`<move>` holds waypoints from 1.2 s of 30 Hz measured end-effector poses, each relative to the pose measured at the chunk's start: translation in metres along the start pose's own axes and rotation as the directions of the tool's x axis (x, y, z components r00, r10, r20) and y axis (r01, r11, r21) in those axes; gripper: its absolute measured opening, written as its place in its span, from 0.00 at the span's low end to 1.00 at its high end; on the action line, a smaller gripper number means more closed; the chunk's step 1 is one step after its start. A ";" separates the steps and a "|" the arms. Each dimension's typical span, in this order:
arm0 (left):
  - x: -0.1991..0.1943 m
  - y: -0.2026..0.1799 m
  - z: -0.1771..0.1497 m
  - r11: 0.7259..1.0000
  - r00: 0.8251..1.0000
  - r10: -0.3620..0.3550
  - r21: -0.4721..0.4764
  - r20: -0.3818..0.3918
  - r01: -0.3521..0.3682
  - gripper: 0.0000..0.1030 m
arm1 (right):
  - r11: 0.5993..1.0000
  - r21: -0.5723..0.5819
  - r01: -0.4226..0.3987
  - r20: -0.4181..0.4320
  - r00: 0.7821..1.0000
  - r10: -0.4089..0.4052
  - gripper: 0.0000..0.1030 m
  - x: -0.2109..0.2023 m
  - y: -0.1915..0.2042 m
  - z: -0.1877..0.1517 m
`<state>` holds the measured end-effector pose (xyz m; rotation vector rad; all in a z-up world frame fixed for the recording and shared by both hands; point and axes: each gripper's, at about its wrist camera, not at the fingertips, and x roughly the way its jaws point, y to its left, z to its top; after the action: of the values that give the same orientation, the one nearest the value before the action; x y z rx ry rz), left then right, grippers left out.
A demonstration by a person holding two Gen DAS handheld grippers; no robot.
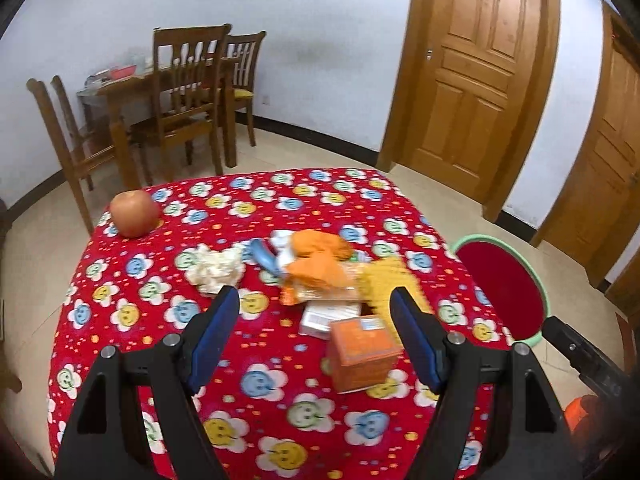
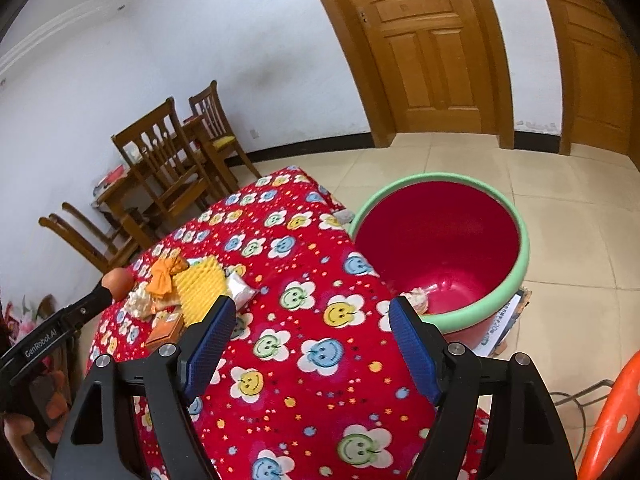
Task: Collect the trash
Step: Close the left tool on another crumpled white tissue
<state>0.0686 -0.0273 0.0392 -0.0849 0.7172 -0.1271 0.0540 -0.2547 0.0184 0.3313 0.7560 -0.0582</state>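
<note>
White walls and wooden doors (image 1: 472, 76) close the room behind a table (image 1: 280, 400) draped in red cloth printed with smiling flowers. On the cloth lies a loose heap of trash: a crumpled tissue (image 1: 216, 270), an orange wrapper (image 1: 316, 260), a yellow foam net (image 1: 390, 284), a flat white packet (image 1: 320, 318) and an orange box (image 1: 362, 354) nearest the camera. An apple (image 1: 134, 213) sits apart at the far left corner. The left gripper (image 1: 314, 320) hangs over the near side of the heap, its blue pads (image 1: 214, 336) spread wide and holding nothing; the box and packet show between them without touching. The right gripper (image 2: 312, 330) is also spread and empty, above bare cloth close to the table's edge. Just beside that edge stands a red bin (image 2: 440, 248) with a green rim, one scrap (image 2: 418, 298) lying on its bottom. Dining chairs (image 1: 188, 92) stand by the far wall.
</note>
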 end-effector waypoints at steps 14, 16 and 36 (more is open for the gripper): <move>0.048 0.052 0.002 0.994 0.993 0.104 -0.032 -0.062 -0.106 0.75 | 1.000 -0.029 0.002 -0.053 0.999 -0.004 0.77 0.026 0.018 -0.001; 0.057 0.057 0.004 0.992 0.990 0.117 -0.028 -0.073 -0.120 0.75 | 0.999 -0.033 0.004 -0.061 0.998 -0.006 0.77 0.029 0.020 -0.001; 0.119 0.098 0.008 0.988 0.981 0.111 -0.087 -0.157 -0.125 0.65 | 0.996 -0.086 -0.032 -0.124 0.992 0.021 0.77 0.064 0.060 -0.001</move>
<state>0.1715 0.0522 -0.0438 -0.1259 0.8788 0.0154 0.1102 -0.1932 -0.0100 0.2629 0.8731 0.0207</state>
